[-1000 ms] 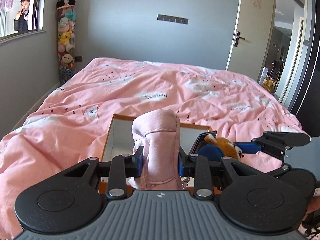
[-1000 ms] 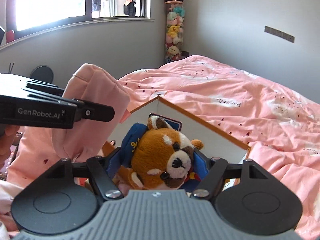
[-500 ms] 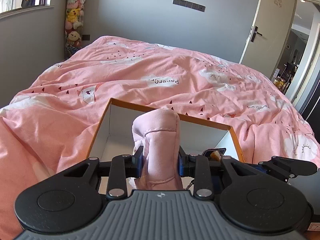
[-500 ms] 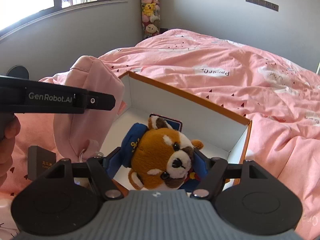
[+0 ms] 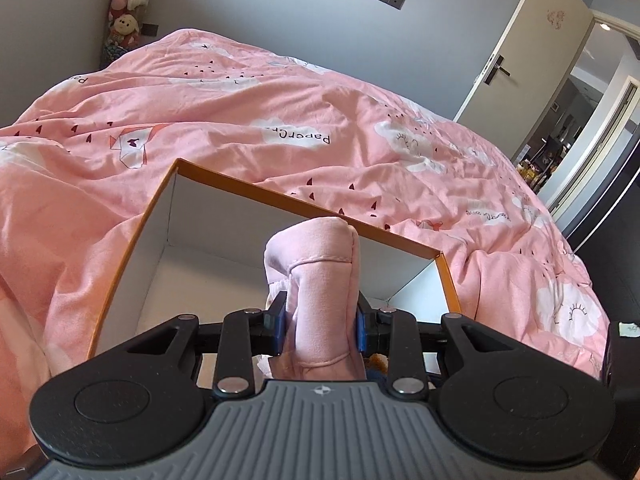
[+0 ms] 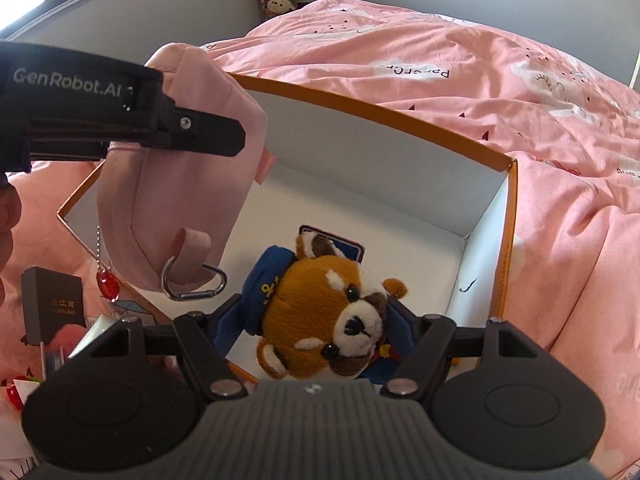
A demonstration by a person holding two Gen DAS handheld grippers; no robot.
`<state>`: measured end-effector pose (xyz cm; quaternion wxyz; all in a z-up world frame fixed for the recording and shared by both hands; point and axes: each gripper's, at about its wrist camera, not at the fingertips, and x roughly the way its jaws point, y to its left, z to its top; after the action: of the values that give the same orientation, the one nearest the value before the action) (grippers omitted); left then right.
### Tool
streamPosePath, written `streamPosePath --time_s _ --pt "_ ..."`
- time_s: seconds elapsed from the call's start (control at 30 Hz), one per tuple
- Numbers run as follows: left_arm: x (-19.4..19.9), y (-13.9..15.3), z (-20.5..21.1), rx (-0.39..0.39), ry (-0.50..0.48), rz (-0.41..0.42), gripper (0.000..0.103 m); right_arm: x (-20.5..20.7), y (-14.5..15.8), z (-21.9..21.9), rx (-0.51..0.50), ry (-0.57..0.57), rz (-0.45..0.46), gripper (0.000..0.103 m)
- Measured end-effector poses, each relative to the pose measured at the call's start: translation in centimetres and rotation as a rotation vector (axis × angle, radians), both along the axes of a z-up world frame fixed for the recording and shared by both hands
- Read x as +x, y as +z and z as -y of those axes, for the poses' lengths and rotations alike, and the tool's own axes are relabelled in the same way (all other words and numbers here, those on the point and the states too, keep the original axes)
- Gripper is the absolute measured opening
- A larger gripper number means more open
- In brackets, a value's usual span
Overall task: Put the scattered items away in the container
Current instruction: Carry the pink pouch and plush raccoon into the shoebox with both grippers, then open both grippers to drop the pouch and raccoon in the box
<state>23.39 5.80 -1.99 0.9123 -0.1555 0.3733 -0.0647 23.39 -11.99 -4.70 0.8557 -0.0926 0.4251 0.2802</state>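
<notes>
Both tools have sunk toward the orange-rimmed box [image 5: 132,236] on the bed: the left wrist view shows the left tool [image 5: 320,322] clamping a pink pouch [image 5: 320,272] over it, and the right wrist view shows the right tool [image 6: 316,328] gripping a red panda plush [image 6: 320,312] above its floor.

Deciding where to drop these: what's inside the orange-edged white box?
The orange-edged white box shows bare white floor; the plush red panda and pink fabric pouch, both gripper-held, hide its near part.
</notes>
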Motion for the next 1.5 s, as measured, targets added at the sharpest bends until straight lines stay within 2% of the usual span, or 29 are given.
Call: streamPosePath --time_s 0.07,0.17,0.3,0.47,0.6,0.73,0.8,0.9,1.0,1.17,1.5 --pt "0.8 -0.8 0.5 0.015 -0.003 -0.034 0.036 0.3 0.1 0.3 0.020 -0.013 -0.016 0.075" --pt "2.0 -2.1 0.9 -0.019 -0.021 -0.081 0.036 0.7 0.2 0.6 0.038 -0.034 -0.033 0.075" --pt "3.4 -3.5 1.9 0.023 -0.038 -0.151 0.036 0.7 -0.1 0.5 0.032 -0.019 -0.034 0.076" --pt "4.3 -5.4 1.7 -0.009 -0.049 -0.250 0.037 1.1 -0.7 0.8 0.034 0.001 -0.059 0.078" --pt "4.2 -6.2 1.9 -0.007 -0.050 -0.280 0.039 1.6 -1.0 1.0 0.040 -0.002 -0.073 0.079" --pt "4.0 -6.2 2.3 0.016 -0.047 -0.284 0.040 1.6 -1.0 1.3 0.057 -0.007 -0.087 0.082" --pt "4.0 -5.9 2.2 0.009 -0.045 -0.278 0.049 1.5 -1.1 1.6 0.071 -0.013 -0.091 0.084" --pt "3.9 -5.4 2.3 0.029 -0.040 -0.269 0.055 1.2 -0.9 1.8 0.090 -0.021 -0.100 0.086" --pt "3.6 -4.9 2.5 0.054 -0.047 -0.259 0.056 1.1 -0.7 2.0 0.103 -0.030 -0.101 0.086" --pt "2.6 -3.9 2.5 0.035 -0.052 -0.234 0.057 0.4 0.1 2.4 0.117 -0.040 -0.086 0.086" --pt "-2.5 1.8 1.9 0.105 -0.083 -0.116 0.057 -3.5 4.0 3.2 0.178 0.003 0.016 0.086"
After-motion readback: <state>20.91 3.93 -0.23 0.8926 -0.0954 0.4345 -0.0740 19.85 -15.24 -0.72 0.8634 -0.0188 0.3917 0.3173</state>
